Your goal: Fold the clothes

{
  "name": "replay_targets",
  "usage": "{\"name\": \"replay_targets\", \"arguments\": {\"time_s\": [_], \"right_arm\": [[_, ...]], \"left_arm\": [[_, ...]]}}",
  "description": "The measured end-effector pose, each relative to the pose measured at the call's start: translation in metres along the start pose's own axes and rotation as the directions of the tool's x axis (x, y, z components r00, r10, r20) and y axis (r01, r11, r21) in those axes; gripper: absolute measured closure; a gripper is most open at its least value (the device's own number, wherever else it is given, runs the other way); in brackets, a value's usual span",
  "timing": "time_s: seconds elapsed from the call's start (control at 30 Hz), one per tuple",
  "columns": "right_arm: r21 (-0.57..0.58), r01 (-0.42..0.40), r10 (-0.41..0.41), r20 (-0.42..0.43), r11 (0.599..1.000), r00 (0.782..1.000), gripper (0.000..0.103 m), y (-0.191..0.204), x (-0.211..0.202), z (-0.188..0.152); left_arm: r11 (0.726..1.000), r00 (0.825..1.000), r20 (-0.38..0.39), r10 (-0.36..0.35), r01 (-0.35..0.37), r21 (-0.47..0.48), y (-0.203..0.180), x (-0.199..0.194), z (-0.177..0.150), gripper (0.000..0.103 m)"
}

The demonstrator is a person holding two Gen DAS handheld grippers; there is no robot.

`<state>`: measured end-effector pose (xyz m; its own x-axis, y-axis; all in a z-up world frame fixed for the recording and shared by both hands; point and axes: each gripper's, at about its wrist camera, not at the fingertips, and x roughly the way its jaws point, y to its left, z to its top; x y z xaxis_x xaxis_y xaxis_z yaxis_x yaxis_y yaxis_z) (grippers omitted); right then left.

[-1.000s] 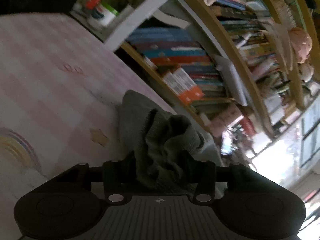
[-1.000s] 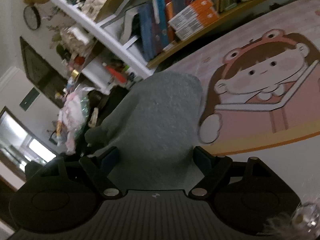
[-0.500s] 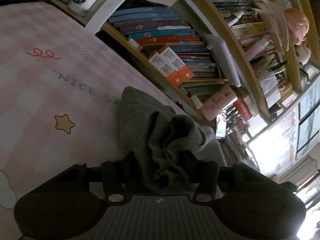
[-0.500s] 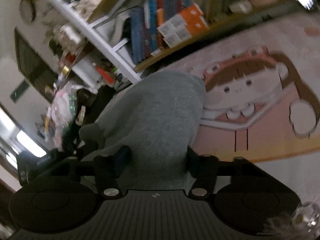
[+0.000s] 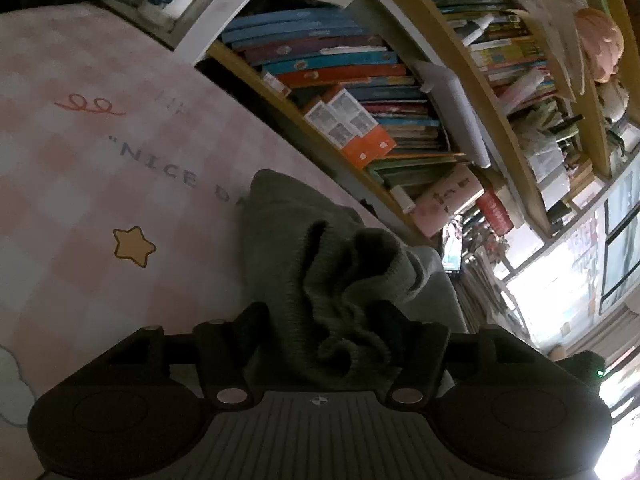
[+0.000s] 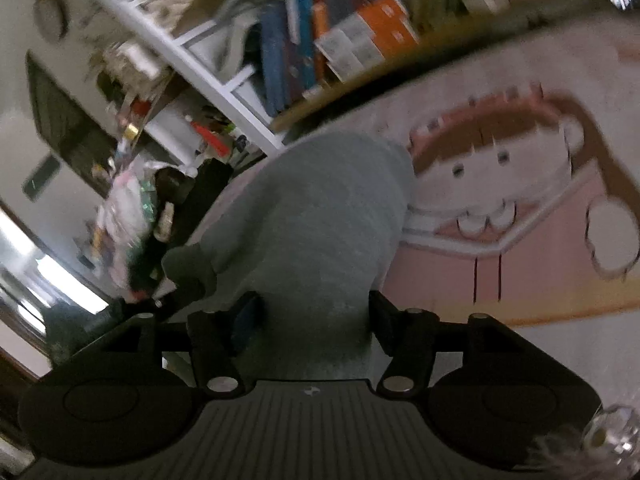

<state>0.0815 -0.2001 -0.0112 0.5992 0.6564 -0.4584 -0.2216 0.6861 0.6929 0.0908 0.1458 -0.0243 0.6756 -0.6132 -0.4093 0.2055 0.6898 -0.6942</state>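
Observation:
A grey-green knit garment (image 5: 320, 264) is bunched between the fingers of my left gripper (image 5: 320, 328), which is shut on it above a pink checked mat (image 5: 80, 184). In the right wrist view the same garment (image 6: 320, 216) hangs as a smooth grey sheet between the fingers of my right gripper (image 6: 312, 320), which is shut on it. The cloth hides both pairs of fingertips. The right view is blurred by motion.
A bookshelf (image 5: 360, 92) packed with books runs along the mat's far edge and also shows in the right wrist view (image 6: 304, 52). The mat carries a cartoon girl print (image 6: 500, 184). A cluttered white shelf (image 6: 160, 88) and a bag (image 6: 128, 204) stand at the left.
Both grippers have kept hold of the garment and carried it across the mat. The left view slid along the mat to the "NICE" lettering; the right view swung left, so the cartoon print shifted right.

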Motion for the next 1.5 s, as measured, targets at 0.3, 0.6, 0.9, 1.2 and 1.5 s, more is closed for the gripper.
{"name": "replay_targets", "arguments": {"time_s": [0.3,0.6,0.9,1.2,1.5], "right_arm": [[0.003,-0.001,0.001,-0.047,1.0,0.999,0.048,-0.002,0.004,0.005],[-0.173,0.02,-0.014,0.033,0.985,0.999,0.067,0.024,-0.006,0.007],[-0.224,0.03,-0.01,0.09,0.974,0.996,0.067,0.031,-0.007,0.038],[-0.204,0.024,0.005,0.139,0.979,0.99,0.067,0.011,0.007,0.076],[-0.155,0.029,-0.004,0.156,0.988,0.988,0.067,-0.018,0.031,0.108]], "left_arm": [[0.998,0.998,-0.054,0.025,-0.022,0.054,-0.01,0.011,0.008,0.037],[0.996,1.0,-0.019,-0.022,0.023,0.089,-0.02,0.006,0.015,0.057],[0.985,0.998,0.005,-0.059,0.058,0.161,-0.041,0.022,0.049,0.057],[0.981,0.998,0.006,-0.066,0.064,0.184,-0.046,0.059,0.083,0.057],[0.981,0.996,0.0,-0.084,0.083,0.173,-0.038,0.106,0.107,0.057]]}}
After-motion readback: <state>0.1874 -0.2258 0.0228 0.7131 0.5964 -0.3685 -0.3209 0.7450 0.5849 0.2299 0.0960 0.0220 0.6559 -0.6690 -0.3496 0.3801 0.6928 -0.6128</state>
